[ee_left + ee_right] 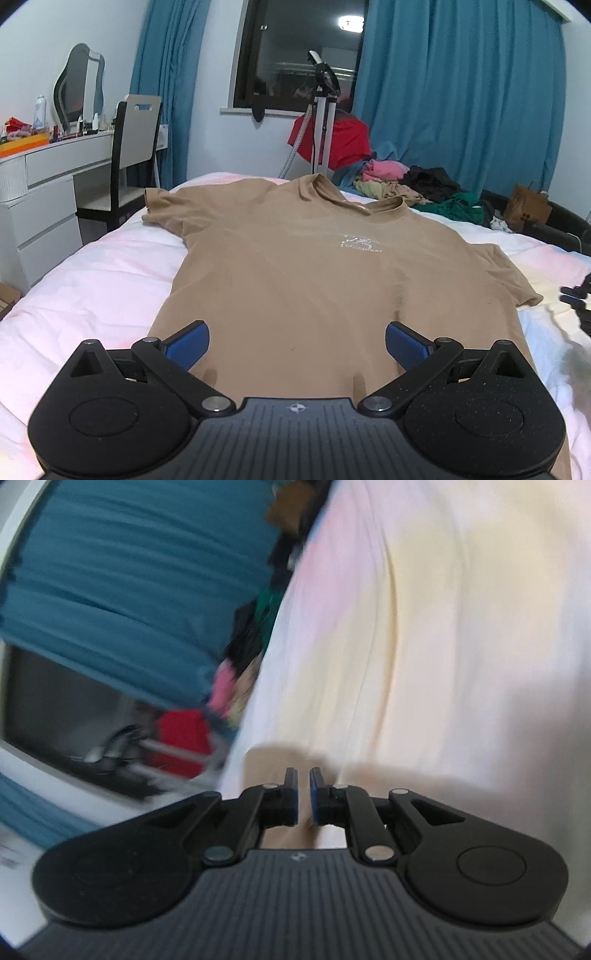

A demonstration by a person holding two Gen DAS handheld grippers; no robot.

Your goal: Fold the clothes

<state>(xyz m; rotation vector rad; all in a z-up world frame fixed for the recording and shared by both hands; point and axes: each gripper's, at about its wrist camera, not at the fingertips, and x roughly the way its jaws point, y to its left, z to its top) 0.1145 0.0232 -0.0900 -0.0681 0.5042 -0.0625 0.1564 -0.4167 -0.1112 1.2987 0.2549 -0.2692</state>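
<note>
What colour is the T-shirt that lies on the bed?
Tan T-shirt, small white chest print; left wrist view shows it best.

A tan T-shirt [295,280] lies flat on the pale-quilted bed [92,280] beside heaped clothes [417,184].

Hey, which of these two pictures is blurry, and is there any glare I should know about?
Right wrist view: motion blur smears the blue curtain and the clothes pile; the right claw itself stays sharp. Left wrist view: sharp on the tan T-shirt, with fisheye bending at the edges and a ceiling light glaring in the dark window.
</note>
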